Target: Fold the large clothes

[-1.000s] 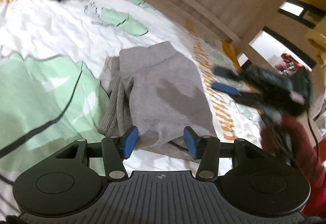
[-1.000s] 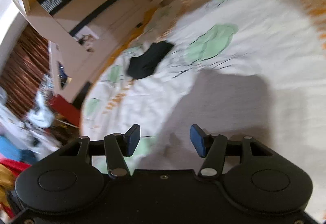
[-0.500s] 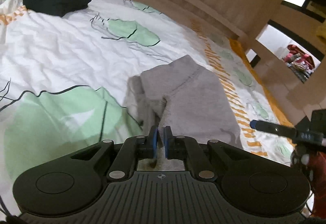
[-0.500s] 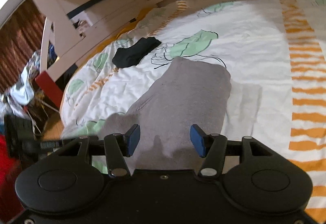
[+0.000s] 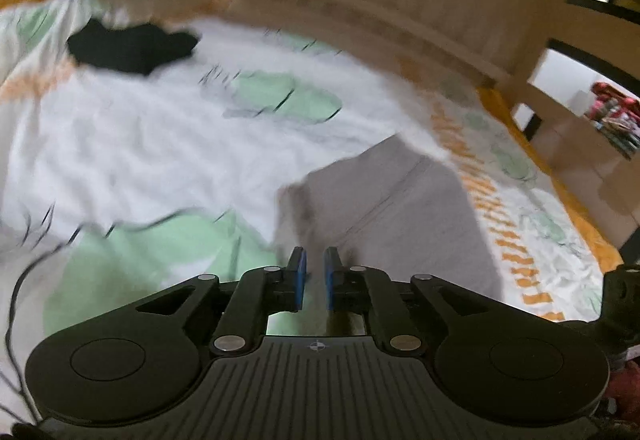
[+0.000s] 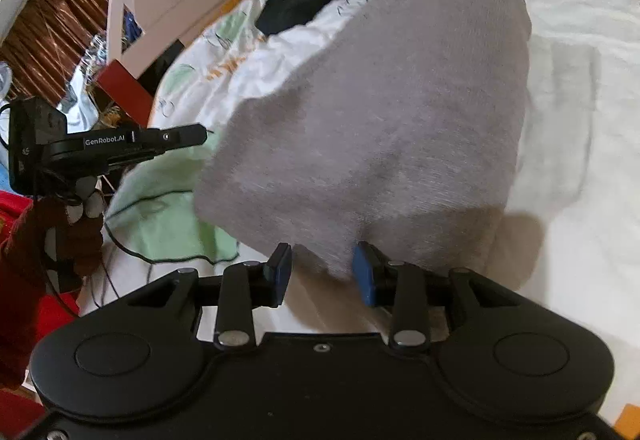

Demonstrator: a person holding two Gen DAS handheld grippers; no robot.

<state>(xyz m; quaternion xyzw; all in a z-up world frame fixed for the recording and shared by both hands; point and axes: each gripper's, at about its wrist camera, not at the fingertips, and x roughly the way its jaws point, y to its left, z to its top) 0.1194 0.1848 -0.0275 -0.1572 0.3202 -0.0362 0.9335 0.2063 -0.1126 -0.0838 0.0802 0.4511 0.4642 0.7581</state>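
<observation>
Left tool nearly closed, opening, over grey garment, right tool half-wide, closing around its edge.

Left gripper: black linkage arms, blue pads on fingers, silver pivot screws, two round raised discs on body, ribbed grey plate with small crosshair mark at centre. Seen side-on at left in right wrist view: white "GenRobot.AI" lettering, thin black cable.

Right gripper: same black build, blue pads, silver screws, smooth black plate, two round discs.

Person: dark red-brown glove with pale patches, red sleeve at near left.
</observation>
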